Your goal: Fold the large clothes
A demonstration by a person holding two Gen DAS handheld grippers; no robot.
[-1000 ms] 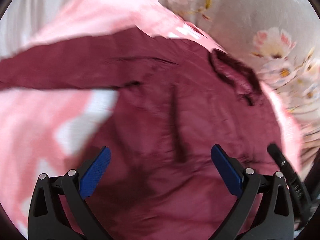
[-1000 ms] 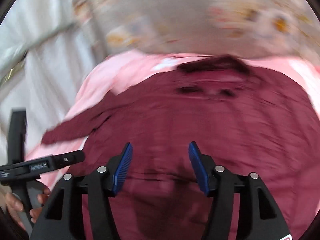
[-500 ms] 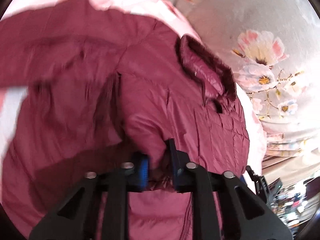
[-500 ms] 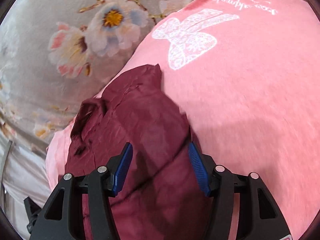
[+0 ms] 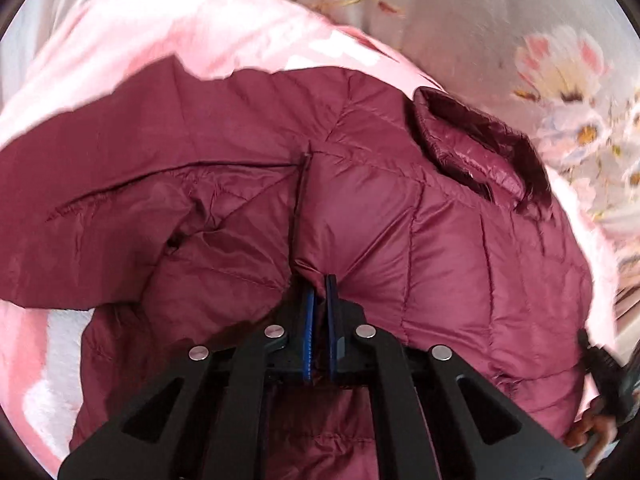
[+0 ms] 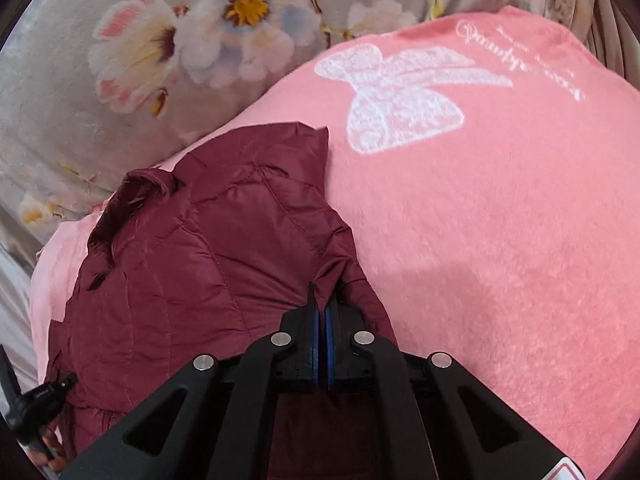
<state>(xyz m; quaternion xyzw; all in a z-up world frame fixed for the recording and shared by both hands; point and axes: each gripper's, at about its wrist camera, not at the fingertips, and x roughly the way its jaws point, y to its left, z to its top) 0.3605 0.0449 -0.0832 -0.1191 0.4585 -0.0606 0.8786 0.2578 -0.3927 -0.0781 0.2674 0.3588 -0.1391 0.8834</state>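
A maroon quilted puffer jacket [image 5: 400, 208] lies spread on a pink fleece blanket [image 6: 500, 240], filling the middle of the left wrist view and the lower left of the right wrist view. Both tongs are clamped tight on it: the left gripper [image 5: 319, 280] pinches a raised ridge of fabric at lower centre, beside a dark seam running up the frame, and the right gripper [image 6: 322, 304] pinches a fold at the jacket's right-hand edge, where it meets the blanket.

The jacket extends up and away from both grippers, its long axis running towards the stand-up collar [image 5: 476, 148] at the upper right of the left view. 1 sleeve [image 5: 120, 184] stretches off to the left there. Any fold probably carries the pinched edges along that axis, towards the collar.

The shell is thin, glossy and slippery-looking, with stitched diamond panels puffing softly. The blanket is fuzzy, with a white bow print [image 6: 400, 100]. A grey floral sheet [image 6: 120, 60] lies beyond.
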